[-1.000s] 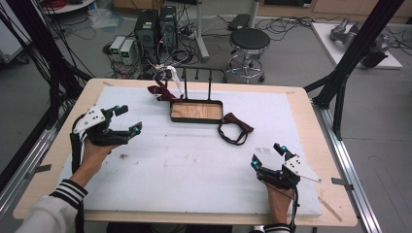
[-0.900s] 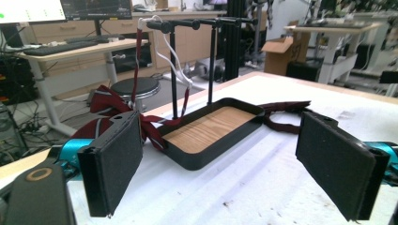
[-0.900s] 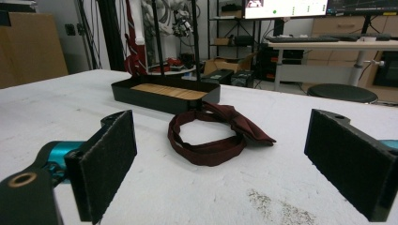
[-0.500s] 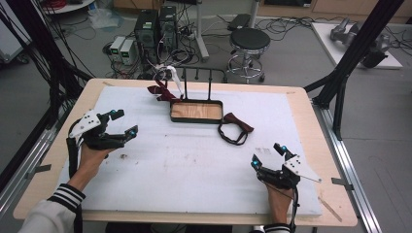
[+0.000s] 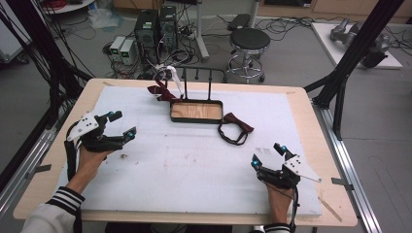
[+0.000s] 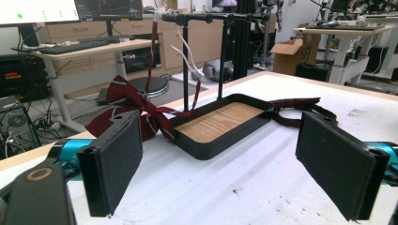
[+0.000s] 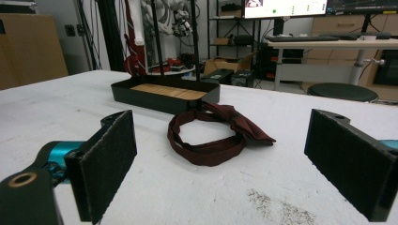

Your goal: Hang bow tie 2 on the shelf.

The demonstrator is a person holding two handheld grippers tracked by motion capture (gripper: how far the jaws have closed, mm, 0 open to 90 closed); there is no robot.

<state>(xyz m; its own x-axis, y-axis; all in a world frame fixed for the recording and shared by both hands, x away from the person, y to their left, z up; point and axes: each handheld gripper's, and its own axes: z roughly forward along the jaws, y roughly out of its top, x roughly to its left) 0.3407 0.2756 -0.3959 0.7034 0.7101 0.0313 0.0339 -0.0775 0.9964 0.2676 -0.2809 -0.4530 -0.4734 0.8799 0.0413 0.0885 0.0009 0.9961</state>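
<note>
Gaping wide, left tool (image 5: 122,124) and right tool (image 5: 268,154) face two maroon bow ties (image 5: 235,129), one tray (image 5: 196,111).

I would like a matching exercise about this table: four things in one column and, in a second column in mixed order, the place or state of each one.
Things:
1. striped bow tie
2. plain dark red bow tie
3. black tray
4. left claw

Places or states:
A. lies flat on the white mat, right of the tray, strap in a loop
B. open, holding nothing, at the left side of the table
C. hangs from the black rack behind the tray
D. has a wooden bottom, nothing inside

Pairs: 1-C, 2-A, 3-D, 4-B
</note>
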